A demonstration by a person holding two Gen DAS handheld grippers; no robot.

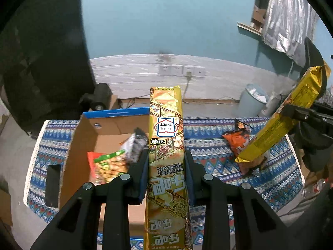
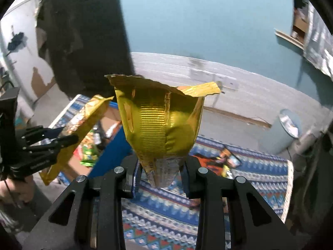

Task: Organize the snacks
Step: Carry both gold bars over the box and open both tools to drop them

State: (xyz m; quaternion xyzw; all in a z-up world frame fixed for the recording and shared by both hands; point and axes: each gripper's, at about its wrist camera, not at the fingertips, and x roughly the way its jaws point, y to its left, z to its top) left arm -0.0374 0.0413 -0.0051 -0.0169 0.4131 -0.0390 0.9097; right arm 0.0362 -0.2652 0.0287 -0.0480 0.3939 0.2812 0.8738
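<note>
Nearest in the left wrist view, the left gripper (image 1: 166, 162) is seen closed on a long gold snack pack (image 1: 166, 145), which is pinched edge-on between the two fingers and runs from the bottom edge of the view up past the fingertips, its far end standing above the far rim of the box. Just left of and below those fingers an open cardboard box (image 1: 83, 141) with a blue rim is seen resting on a patterned blue cloth (image 1: 208, 131); a red-and-green snack bag (image 1: 108, 164) and a dark-and-silver packet (image 1: 133, 145) are lying inside it. Right of the held pack, on the cloth, an orange snack bag (image 1: 237, 139) is lying apart from the box. At the right edge the right gripper (image 1: 295, 112) is seen clamped on a yellow snack bag (image 1: 281, 120), which is held tilted in the air above the cloth, its lower end near the orange bag. In the right wrist view that yellow bag (image 2: 164, 123) is gripped by its lower end between the fingers, its crinkled top flared upward, with the box lying to the left and beyond. Farther off, a grey bin (image 1: 252, 100) is standing on the floor by the wall, and a row of wall sockets (image 1: 181, 70) is mounted on the pale lower wall.
</note>
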